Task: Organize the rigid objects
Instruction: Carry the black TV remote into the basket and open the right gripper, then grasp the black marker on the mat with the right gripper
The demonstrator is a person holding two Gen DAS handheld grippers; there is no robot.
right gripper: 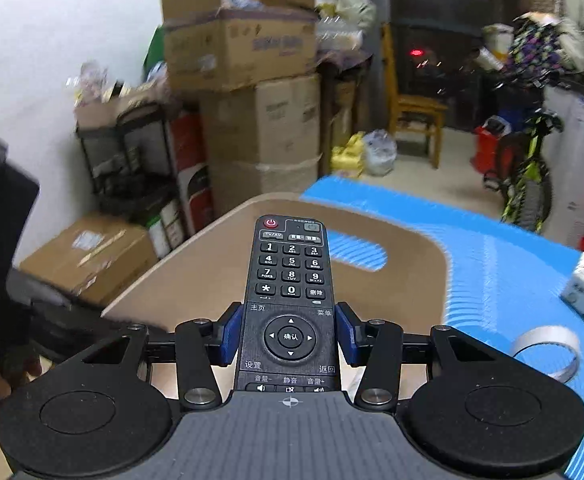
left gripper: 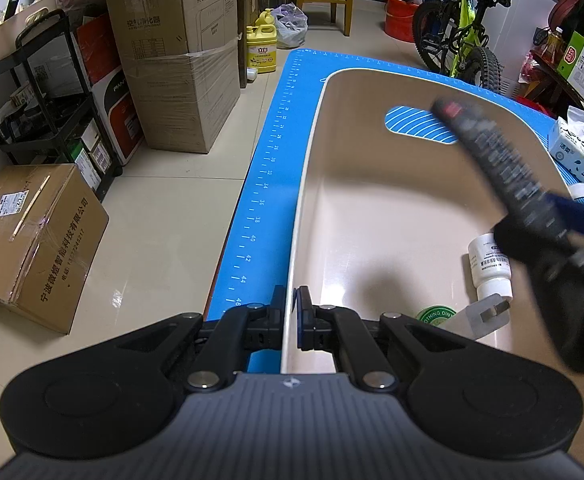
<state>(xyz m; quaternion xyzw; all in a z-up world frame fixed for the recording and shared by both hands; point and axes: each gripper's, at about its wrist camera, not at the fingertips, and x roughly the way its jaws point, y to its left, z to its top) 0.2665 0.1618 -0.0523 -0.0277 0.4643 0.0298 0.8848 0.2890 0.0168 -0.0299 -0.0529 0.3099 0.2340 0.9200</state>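
Right wrist view: my right fingers (right gripper: 290, 334) clamp the remote (right gripper: 290, 280), pointing to 12 o'clock over the tan tray (right gripper: 195, 280); my left fingers (left gripper: 290, 322) pinch its left rim; blue mat (left gripper: 267, 184) covers the desk; boxes (left gripper: 179, 72) at 10 o'clock.

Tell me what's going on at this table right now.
A person is tidying items into a beige plastic bin on a blue ruled mat. The left tongs are closed on the bin's near rim. The right tongs grip a black TV remote with numbered buttons, held above the bin. A small white pill bottle already lies inside, alongside a green-labelled round item.
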